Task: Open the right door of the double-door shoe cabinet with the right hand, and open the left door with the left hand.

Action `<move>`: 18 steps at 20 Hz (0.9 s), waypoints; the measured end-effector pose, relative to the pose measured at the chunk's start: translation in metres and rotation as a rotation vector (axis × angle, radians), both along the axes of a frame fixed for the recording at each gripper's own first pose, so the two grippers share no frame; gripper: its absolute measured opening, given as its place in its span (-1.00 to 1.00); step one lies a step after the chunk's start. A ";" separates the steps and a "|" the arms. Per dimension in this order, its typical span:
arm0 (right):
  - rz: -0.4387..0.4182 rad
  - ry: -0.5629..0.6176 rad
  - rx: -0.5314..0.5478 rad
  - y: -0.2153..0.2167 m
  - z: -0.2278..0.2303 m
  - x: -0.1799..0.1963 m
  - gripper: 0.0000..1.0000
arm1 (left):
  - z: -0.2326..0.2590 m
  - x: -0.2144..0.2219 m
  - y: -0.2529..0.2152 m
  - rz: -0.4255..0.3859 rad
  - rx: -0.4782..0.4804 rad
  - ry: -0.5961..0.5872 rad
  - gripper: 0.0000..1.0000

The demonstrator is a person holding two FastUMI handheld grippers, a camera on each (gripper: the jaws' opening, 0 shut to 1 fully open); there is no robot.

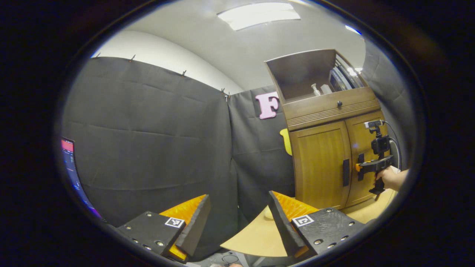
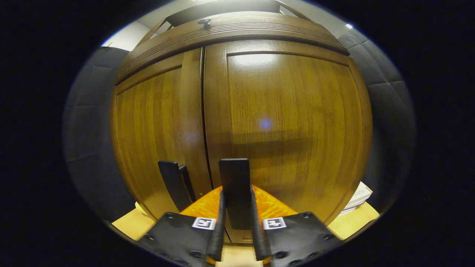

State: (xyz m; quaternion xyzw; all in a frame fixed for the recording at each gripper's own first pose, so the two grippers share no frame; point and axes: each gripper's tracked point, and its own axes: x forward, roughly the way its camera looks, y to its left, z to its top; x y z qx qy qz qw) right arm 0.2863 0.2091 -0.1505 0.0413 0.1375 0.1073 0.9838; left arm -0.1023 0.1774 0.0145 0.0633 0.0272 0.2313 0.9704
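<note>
Black cloth booth wall (image 1: 148, 129) across most of the left gripper view, pinned along its top edge, a lit screen (image 1: 70, 163) at the far left. Wooden shoe cabinet (image 1: 326, 111) standing on a pale wooden table (image 1: 259, 233), well off to the right of the left tool (image 1: 237, 222). Open niche on top with a small white bottle (image 1: 315, 89) and books (image 1: 343, 78); below it a ribbed drawer front with a dark round knob (image 1: 339, 104). Both doors shut: left door (image 1: 321, 163) with a dark vertical handle (image 1: 346, 172), right door (image 2: 289, 126) with its own handle (image 2: 235, 189). A yellow shape (image 1: 285, 141) peeking out behind the cabinet's left side. Some stacked white books or boxes (image 2: 358, 198) on the table by the cabinet's right foot.

Left tool spread wide, holding nothing, fingers (image 1: 193, 222) apart over the table edge and the cloth, well short of the cabinet.

Right tool (image 2: 236, 237) up against the cabinet front, clamped on the right door's handle, one finger (image 2: 219, 230) pressed to each side of the flat bar. Same tool (image 1: 371, 167) visible from the left gripper view, held by a hand (image 1: 393, 178) at handle height.

Doors of glossy brown wood with vertical grain and framed panels; handles flat, dark, rectangular bars. Tool bodies matte, bolted, each carrying a small square marker.
</note>
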 end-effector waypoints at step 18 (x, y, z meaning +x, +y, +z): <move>0.092 0.009 0.051 -0.017 0.012 -0.059 -0.77 | -0.008 0.022 -0.011 -0.177 -0.045 -0.035 0.83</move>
